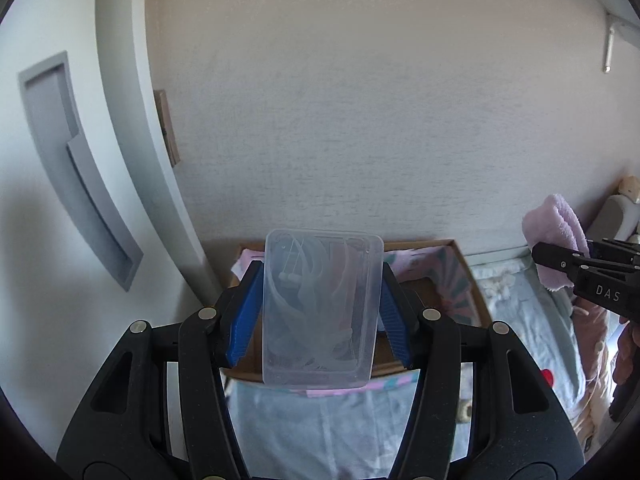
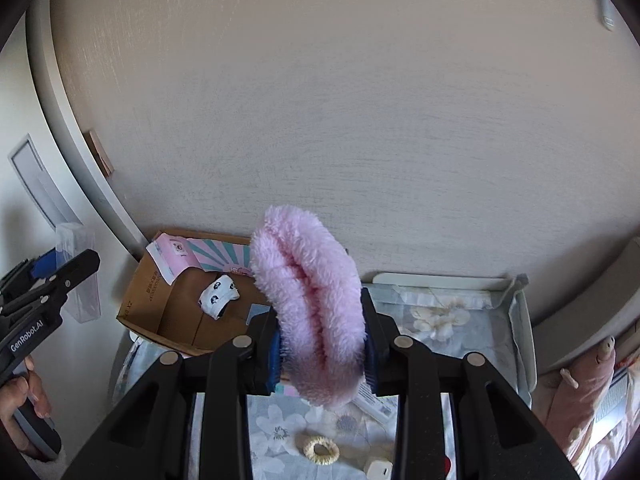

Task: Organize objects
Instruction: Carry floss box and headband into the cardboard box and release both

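We tilt both downward over the bed: our left hand-held gripper (image 1: pixel 322 312) clamps a clear rectangular plastic case (image 1: pixel 320 312), our right hand-held gripper (image 2: pixel 322 354) squeezes a fluffy pink cloth (image 2: pixel 308 304).

Soft, even daylight fills both views, rather dim and slightly hazy. Strong fisheye bending curves the door frame (image 1: pixel 132 128) at nine o'clock; black vignette rims every corner. The wall (image 2: pixel 360 120) shows no glare.
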`<state>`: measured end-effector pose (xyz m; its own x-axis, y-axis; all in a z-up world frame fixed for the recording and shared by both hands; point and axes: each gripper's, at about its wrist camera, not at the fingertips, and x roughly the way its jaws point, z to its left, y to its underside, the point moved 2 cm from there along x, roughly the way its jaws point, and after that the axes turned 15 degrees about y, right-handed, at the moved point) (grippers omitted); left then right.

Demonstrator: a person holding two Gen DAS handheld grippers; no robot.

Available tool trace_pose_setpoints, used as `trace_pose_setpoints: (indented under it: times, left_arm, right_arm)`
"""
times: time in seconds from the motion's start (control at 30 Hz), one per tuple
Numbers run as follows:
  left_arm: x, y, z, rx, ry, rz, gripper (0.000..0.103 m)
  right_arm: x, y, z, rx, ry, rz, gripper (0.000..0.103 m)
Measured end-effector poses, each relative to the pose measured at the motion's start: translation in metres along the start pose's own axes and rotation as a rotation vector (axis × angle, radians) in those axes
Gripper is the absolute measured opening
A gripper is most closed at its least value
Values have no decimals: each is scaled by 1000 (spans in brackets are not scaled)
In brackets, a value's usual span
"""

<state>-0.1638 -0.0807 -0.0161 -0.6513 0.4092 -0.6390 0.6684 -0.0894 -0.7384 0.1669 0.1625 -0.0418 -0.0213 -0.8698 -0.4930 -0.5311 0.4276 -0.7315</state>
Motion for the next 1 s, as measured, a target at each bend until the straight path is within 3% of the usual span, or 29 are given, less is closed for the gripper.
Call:
trace_pose_setpoints:
  times: [0.13, 0.3, 0.4, 0.63, 0.8, 1.0]
  left_arm:
    - [24, -7, 21, -18, 2, 30, 52]
    - [75, -2, 52, -42, 6, 166, 52]
    - [103, 6, 65, -77, 20, 255, 52]
    - [145, 29, 73, -99, 22, 380, 52]
    - [164, 45, 66, -98, 26, 441, 52]
    - [168, 47, 60, -86, 12, 461, 52]
  right_arm:
    - [32, -13, 21, -35, -21, 46, 29]
    - [85, -17, 47, -59, -59, 163, 29]
    - [116, -11, 58, -90, -48, 229, 29]
    - [171, 19, 74, -129, -46, 401, 29]
    - [179, 32, 79, -166, 0, 406, 29]
    - [179, 31, 78, -148, -14, 404, 29]
